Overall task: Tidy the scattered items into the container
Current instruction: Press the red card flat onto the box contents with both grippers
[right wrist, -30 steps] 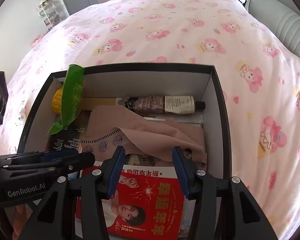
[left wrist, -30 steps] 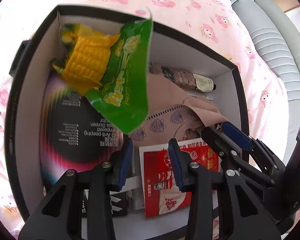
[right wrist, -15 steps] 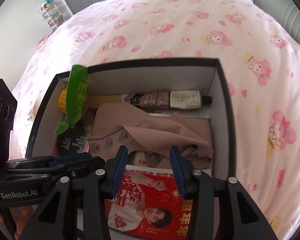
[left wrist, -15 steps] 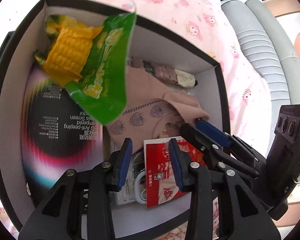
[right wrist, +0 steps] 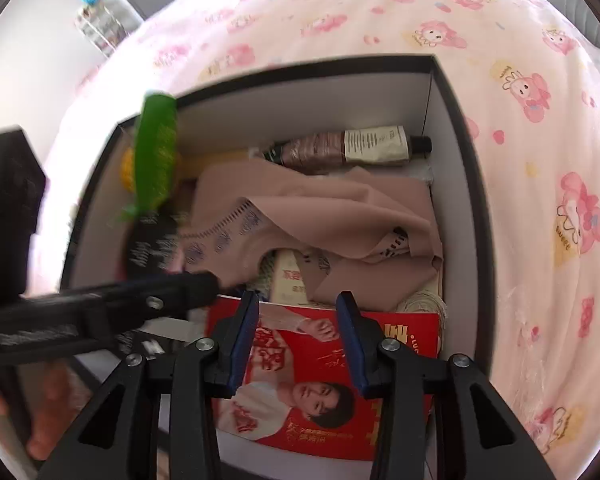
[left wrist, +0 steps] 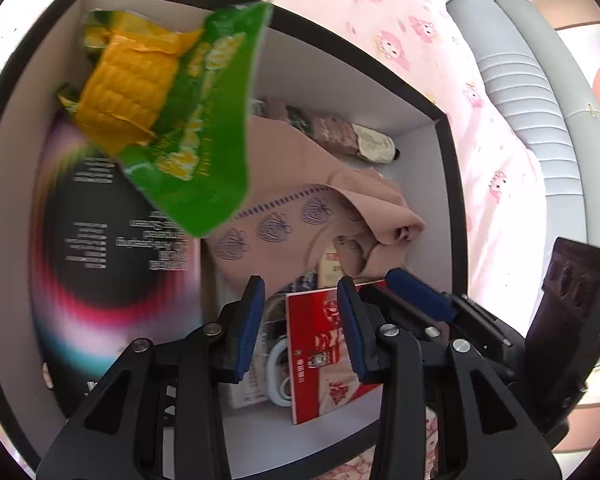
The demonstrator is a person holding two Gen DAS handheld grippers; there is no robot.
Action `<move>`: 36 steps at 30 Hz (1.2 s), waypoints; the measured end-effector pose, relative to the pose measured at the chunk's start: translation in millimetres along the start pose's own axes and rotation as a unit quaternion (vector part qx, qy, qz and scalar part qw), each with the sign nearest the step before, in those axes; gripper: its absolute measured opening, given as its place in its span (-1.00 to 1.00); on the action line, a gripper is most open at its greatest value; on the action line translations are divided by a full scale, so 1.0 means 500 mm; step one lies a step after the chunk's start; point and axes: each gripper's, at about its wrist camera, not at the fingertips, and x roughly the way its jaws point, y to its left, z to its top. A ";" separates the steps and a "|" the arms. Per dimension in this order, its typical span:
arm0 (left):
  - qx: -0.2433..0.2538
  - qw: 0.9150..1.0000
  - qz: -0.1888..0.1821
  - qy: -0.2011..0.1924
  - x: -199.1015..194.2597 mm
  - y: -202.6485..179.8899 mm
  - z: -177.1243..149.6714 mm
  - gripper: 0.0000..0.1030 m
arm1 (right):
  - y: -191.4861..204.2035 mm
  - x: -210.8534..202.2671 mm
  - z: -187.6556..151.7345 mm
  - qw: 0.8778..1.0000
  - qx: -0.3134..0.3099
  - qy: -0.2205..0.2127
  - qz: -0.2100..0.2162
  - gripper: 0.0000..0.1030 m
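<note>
The left wrist view shows the green corn packet (left wrist: 180, 120) broadside, its yellow cob picture plain, at about 11 o'clock over the black box (left wrist: 450, 168), above a dark printed package (left wrist: 100, 240) lying flat on the box's floor; the right wrist view gives that packet (right wrist: 156, 156) only edge-on, a blurred green strip at 10 o'clock. The right view alone shows the tube (right wrist: 352, 148) in full against the far wall at 12 o'clock, and the whole red printed card (right wrist: 320, 380) at 6 o'clock; the pink cloth (right wrist: 312, 216) lies crumpled between them. The box sits on the pink patterned bed (right wrist: 540, 160). The left hand-held gripper (left wrist: 300, 320) points steeply down into the box, jaws spread with nothing pinched. The right hand-held gripper (right wrist: 296, 340) also tilts steeply down over the red card, jaws parted and empty, no pad touching anything.
</note>
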 end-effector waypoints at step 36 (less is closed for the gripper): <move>0.142 0.988 -0.026 -0.058 -0.119 -0.076 -0.115 -0.16 | 0.010 -0.129 -0.089 0.994 0.038 -0.098 -0.030 -0.31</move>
